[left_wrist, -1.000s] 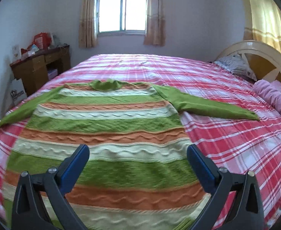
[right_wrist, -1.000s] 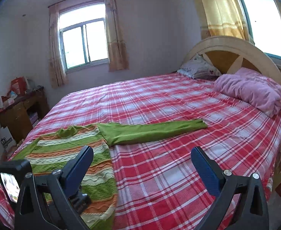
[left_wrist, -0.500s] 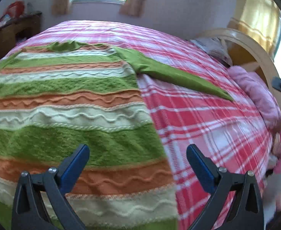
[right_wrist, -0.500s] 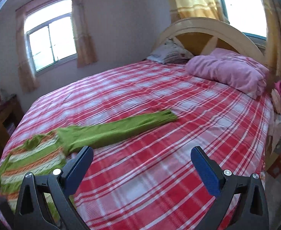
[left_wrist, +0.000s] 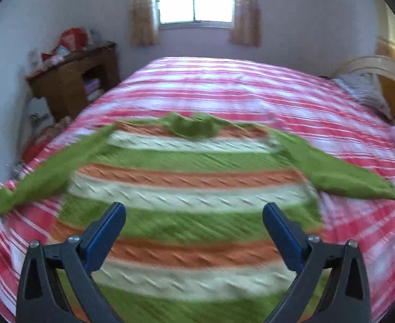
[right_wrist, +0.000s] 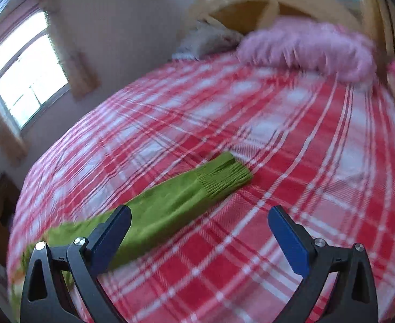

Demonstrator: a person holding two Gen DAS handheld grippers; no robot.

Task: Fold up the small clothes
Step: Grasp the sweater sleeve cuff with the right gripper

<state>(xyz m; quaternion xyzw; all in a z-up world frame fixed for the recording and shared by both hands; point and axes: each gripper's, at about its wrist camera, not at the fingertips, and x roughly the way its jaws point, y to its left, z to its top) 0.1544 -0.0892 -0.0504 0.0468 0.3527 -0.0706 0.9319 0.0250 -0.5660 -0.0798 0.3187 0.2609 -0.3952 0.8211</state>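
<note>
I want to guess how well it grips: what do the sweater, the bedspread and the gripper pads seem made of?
Sweater: chunky knit, likely wool or acrylic; cable ridges cross its stripes, and the sleeve cuff is ribbed. Bedspread: flat woven plaid cloth, probably cotton, matte. Pads on the right gripper: smooth blue, perhaps rubber or plastic, on black plastic arms.

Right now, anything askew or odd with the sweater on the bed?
Nothing damaged. The green, orange and cream striped knit sweater lies flat on the red plaid bedspread, sleeves spread. Only the left sleeve looks uneven: its end is bunched near the bed edge, while the right sleeve's ribbed cuff lies flat. Both tools are open, holding nothing.
</note>
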